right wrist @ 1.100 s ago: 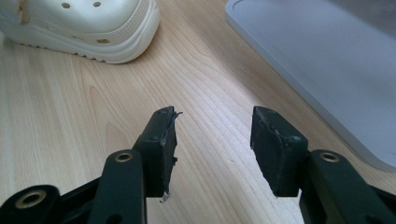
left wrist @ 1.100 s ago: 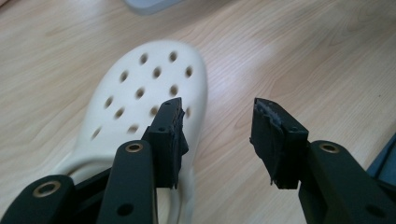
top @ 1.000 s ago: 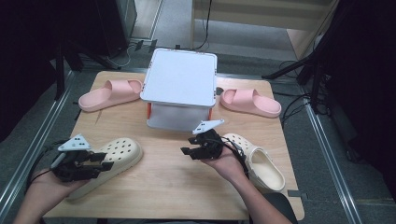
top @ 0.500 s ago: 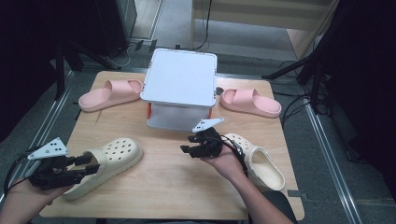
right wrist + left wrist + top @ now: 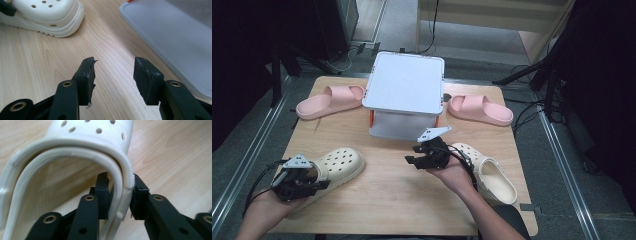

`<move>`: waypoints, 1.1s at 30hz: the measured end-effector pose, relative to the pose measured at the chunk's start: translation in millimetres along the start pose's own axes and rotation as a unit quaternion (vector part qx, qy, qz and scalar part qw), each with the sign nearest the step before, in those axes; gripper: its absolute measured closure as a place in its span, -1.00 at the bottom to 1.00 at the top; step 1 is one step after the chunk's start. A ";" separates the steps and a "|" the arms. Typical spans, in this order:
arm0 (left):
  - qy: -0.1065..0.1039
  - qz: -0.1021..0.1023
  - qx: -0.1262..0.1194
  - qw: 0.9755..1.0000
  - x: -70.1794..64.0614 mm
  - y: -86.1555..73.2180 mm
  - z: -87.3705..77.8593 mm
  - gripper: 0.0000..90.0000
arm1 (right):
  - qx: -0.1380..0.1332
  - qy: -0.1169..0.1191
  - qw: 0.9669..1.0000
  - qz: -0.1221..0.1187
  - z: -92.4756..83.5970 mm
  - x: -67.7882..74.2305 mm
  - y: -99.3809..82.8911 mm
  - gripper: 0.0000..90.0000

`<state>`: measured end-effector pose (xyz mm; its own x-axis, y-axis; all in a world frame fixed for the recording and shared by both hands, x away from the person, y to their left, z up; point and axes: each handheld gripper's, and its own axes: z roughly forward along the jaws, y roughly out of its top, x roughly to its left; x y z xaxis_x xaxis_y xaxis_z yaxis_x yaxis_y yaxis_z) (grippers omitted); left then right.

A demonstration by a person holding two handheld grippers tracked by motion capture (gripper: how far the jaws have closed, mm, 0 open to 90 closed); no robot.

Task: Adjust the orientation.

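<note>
A cream perforated clog [image 5: 334, 162] lies at the table's front left. My left gripper [image 5: 318, 183] is at its heel end; in the left gripper view my left gripper [image 5: 120, 183] is shut on the clog's [image 5: 87, 135] opening rim, with one jaw inside and one outside. The matching clog [image 5: 489, 172] lies at the front right, partly under the person's right hand. My right gripper [image 5: 413, 155] hovers open over bare wood just in front of the white rack [image 5: 404, 82]. In its own view my right gripper [image 5: 115, 67] holds nothing between its jaws.
A pink slide [image 5: 329, 100] lies left of the rack and another pink slide [image 5: 479, 109] to its right. The rack's grey base [image 5: 175, 37] is close on the right of the right gripper's jaws. Bare wooden table [image 5: 387, 190] spreads between the clogs.
My left gripper drew back to the left, then came right again onto the left clog's heel rim. The right gripper has stayed where it was.
</note>
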<state>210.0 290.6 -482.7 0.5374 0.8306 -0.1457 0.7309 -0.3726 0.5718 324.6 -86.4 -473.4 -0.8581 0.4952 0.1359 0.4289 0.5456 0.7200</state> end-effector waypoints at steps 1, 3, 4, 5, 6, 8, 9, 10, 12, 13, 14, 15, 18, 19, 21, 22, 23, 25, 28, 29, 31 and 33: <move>0.001 0.003 -0.005 1.000 0.2 2.2 0.1 0.66 | -0.001 0.001 1.000 0.001 -0.5 0.3 -0.1 0.19; 0.004 0.007 -0.007 1.000 -0.5 6.1 0.9 0.70 | -0.005 0.003 1.000 0.000 -2.0 0.9 -0.4 0.20; 0.003 0.006 -0.007 1.000 -0.7 8.0 1.5 0.71 | -0.007 0.002 1.000 0.001 -2.9 1.3 -0.5 0.21; 0.003 0.006 -0.007 1.000 -1.0 10.7 1.9 0.71 | -0.009 0.002 1.000 0.001 -3.7 1.4 -0.8 0.21; 0.002 0.005 -0.008 1.000 -2.0 13.7 2.2 0.71 | -0.012 0.002 1.000 0.000 -4.6 1.5 -1.2 0.21; -0.004 0.004 -0.013 1.000 -4.2 20.4 2.8 0.71 | -0.015 -0.002 1.000 0.000 -7.4 2.4 -2.6 0.20; -0.011 0.002 -0.016 1.000 -5.8 23.9 3.6 0.72 | -0.014 -0.004 1.000 0.002 -8.4 2.8 -2.9 0.20; -0.013 0.008 -0.018 1.000 -9.5 29.5 5.0 0.72 | -0.013 -0.006 1.000 0.000 -9.7 2.8 -3.7 0.19; -0.018 0.017 -0.019 1.000 -14.3 35.3 7.2 0.71 | -0.019 -0.012 1.000 0.001 -13.4 3.6 -6.7 0.19; -0.022 0.024 -0.019 0.999 -17.9 39.4 8.8 0.71 | -0.021 -0.014 1.000 0.004 -14.6 3.7 -7.8 0.19; -0.027 0.031 -0.021 0.999 -21.7 43.8 10.6 0.71 | -0.023 -0.015 1.000 0.004 -16.4 3.5 -9.3 0.19; -0.035 0.035 -0.022 0.999 -25.6 48.4 12.7 0.71 | -0.025 -0.017 1.000 0.006 -18.2 3.7 -10.8 0.20; -0.050 0.050 -0.026 0.997 -36.8 62.5 20.1 0.71 | -0.029 -0.024 0.999 0.013 -24.4 3.8 -16.2 0.20; -0.053 0.057 -0.026 0.997 -41.2 67.9 23.8 0.71 | -0.029 -0.026 0.999 0.015 -25.7 4.0 -17.5 0.20; -0.061 0.065 -0.025 0.996 -46.8 74.7 29.5 0.71 | -0.032 -0.030 0.999 0.018 -29.5 4.9 -21.5 0.21; -0.065 0.068 -0.024 0.995 -50.1 78.4 32.8 0.71 | -0.033 -0.031 0.999 0.021 -31.2 5.8 -23.3 0.21; -0.071 0.074 -0.022 0.994 -53.8 83.1 37.1 0.71 | -0.033 -0.033 0.999 0.022 -33.0 6.3 -25.2 0.21; -0.079 0.080 -0.019 0.994 -60.7 89.9 44.7 0.71 | -0.034 -0.039 0.998 0.026 -36.3 7.6 -28.7 0.21; -0.087 0.095 -0.016 0.991 -70.3 99.4 53.8 0.71 | -0.036 -0.045 0.998 0.031 -40.5 9.5 -33.5 0.22; -0.090 0.097 -0.015 0.991 -72.4 101.3 55.4 0.71 | -0.036 -0.046 0.998 0.032 -41.9 10.4 -35.3 0.22; -0.094 0.099 -0.016 0.990 -77.5 105.3 60.9 0.71 | -0.037 -0.048 0.998 0.034 -43.3 12.1 -37.6 0.23; -0.101 0.103 -0.013 0.989 -82.2 108.0 67.0 0.71 | -0.037 -0.050 0.997 0.035 -44.0 13.6 -39.7 0.24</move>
<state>273.0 154.4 -463.1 0.7490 0.6378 -0.1795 0.5866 -0.5125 0.6271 283.5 -131.1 -470.2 -0.7928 0.5972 0.1220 0.4615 0.4573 0.7602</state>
